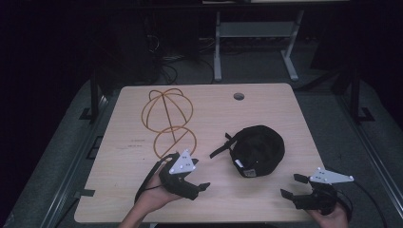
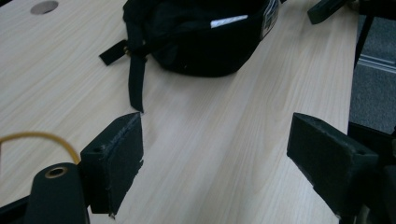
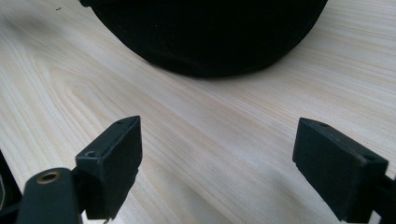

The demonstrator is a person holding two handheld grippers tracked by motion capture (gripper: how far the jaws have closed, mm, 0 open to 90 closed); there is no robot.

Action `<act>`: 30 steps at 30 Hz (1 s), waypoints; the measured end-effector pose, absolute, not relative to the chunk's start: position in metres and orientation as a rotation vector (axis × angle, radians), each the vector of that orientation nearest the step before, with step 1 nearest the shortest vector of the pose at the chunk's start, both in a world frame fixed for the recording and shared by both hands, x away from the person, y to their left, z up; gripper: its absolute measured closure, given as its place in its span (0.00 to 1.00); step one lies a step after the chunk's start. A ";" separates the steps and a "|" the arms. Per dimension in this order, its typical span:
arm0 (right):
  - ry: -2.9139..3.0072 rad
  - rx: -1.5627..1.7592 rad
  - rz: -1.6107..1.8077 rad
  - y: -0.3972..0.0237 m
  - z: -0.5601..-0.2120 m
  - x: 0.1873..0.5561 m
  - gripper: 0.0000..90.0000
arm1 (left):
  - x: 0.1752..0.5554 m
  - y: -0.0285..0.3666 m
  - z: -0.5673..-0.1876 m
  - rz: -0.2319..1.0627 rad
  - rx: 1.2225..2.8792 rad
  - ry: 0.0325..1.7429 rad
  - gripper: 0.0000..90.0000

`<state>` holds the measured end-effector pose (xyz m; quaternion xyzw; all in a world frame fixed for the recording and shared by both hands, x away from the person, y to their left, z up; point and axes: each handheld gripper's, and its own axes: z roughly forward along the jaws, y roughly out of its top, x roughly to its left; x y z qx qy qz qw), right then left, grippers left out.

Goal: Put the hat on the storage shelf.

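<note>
A dim lab or workshop-like room. A light wood-grain tabletop (image 1: 266, 114) with a round cable hole (image 1: 238, 96) stands on grey carpeted floor (image 1: 71, 142). Beyond it are the white metal legs of another bench (image 1: 254, 42) and loose cables (image 1: 166, 61) against dark surroundings.

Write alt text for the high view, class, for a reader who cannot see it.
A black cap lies on a pale wooden table, between two open hand-held claws: the left claw and the right claw. A yellow wire frame lies further back on the left.
</note>
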<state>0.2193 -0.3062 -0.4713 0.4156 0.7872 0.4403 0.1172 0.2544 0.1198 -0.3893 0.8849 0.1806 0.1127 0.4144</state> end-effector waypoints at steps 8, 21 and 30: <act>2.293 1.206 1.298 -0.307 -0.471 0.219 0.17 | 0.257 0.090 -0.377 0.276 2.231 0.375 0.19; 2.300 1.193 1.303 -0.308 -0.471 0.219 0.17 | 0.265 0.039 -0.367 0.216 2.278 0.251 0.20; 2.302 1.183 1.311 -0.309 -0.471 0.219 0.17 | 0.276 0.010 -0.369 0.232 2.338 0.186 0.20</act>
